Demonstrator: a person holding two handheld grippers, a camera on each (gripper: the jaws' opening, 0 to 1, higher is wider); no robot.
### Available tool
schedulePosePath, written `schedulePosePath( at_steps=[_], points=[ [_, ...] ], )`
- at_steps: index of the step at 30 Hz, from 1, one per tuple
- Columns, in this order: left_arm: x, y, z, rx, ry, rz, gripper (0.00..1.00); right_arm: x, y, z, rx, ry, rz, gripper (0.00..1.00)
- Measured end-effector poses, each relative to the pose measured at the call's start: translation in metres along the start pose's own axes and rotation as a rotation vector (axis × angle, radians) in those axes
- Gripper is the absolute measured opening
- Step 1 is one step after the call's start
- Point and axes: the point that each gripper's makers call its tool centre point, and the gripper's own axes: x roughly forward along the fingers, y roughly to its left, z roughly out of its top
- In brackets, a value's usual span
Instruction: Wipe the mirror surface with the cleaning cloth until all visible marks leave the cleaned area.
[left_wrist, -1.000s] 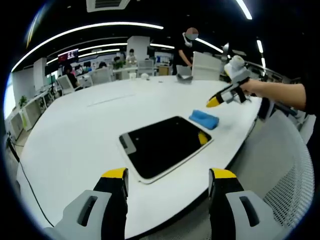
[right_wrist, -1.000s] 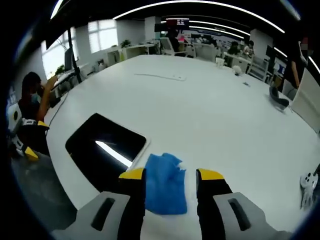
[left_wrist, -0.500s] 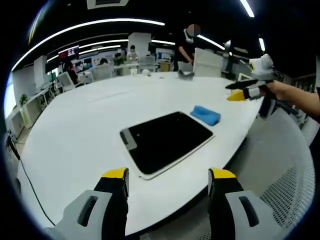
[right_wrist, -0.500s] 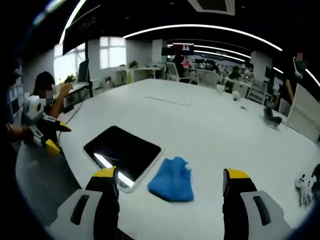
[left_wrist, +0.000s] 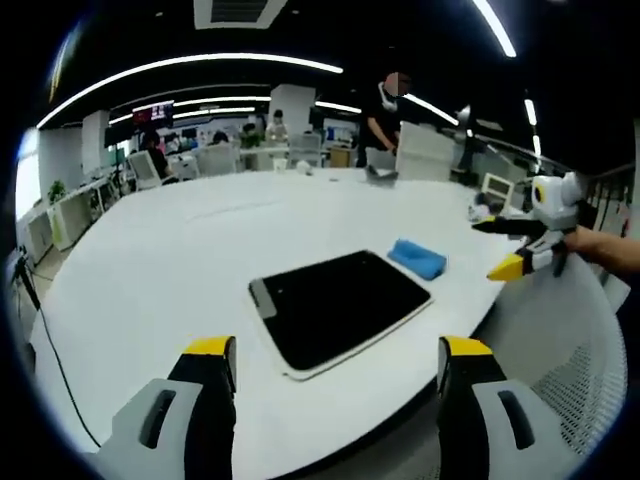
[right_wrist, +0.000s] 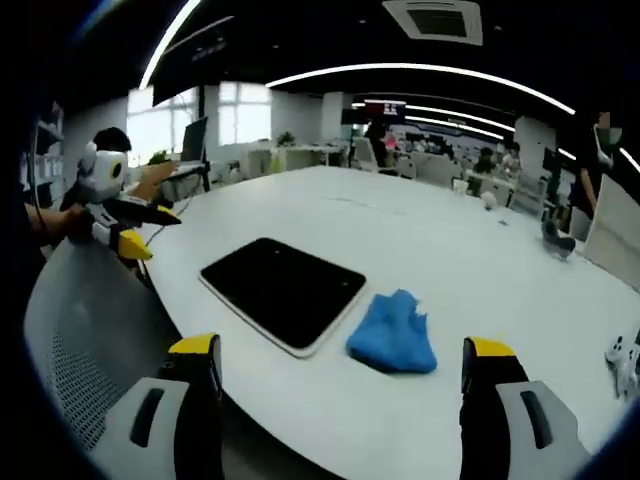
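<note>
Cloth (right_wrist: 392, 334) lies crumpled on the table (right_wrist: 430, 240), just right of the mirror (right_wrist: 283, 290). It's soft and light; we'd pinch its raised fold. Both our grippers (left_wrist: 336, 362) (right_wrist: 340, 365) gape wide, empty.

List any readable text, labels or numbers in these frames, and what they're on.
None readable.
Wall screen at the far end of the room: red and bright patches, too blurred to read.
Mirror, cloth, table: no print seen.
</note>
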Motion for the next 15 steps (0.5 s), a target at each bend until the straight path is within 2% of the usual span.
schedulePosePath(
  at_steps=[1, 3, 6, 9, 11, 15],
  points=[
    [-0.001, 0.001, -0.001, 0.013, 0.012, 0.011, 0.88, -0.001, -0.004, 0.001, 0.012, -0.011, -0.004, 1.0],
    [-0.004, 0.002, 0.001, 0.022, 0.0, 0.036, 0.92, -0.004, -0.011, -0.001, 0.034, -0.021, -0.03, 1.0],
    [-0.013, 0.003, 0.008, -0.024, -0.083, 0.066, 0.98, -0.006, -0.023, -0.007, 0.094, -0.002, -0.066, 1.0],
    [-0.012, 0.011, 0.003, -0.02, -0.08, 0.087, 0.97, -0.007, -0.028, -0.009, 0.064, 0.009, -0.074, 0.99],
    [-0.01, 0.02, -0.004, -0.02, -0.047, 0.115, 0.95, -0.009, -0.03, -0.012, 0.045, 0.032, -0.084, 0.99],
    [-0.01, 0.02, 0.003, -0.017, -0.086, 0.115, 0.98, -0.01, -0.033, -0.016, 0.074, 0.052, -0.094, 1.0]
  ],
)
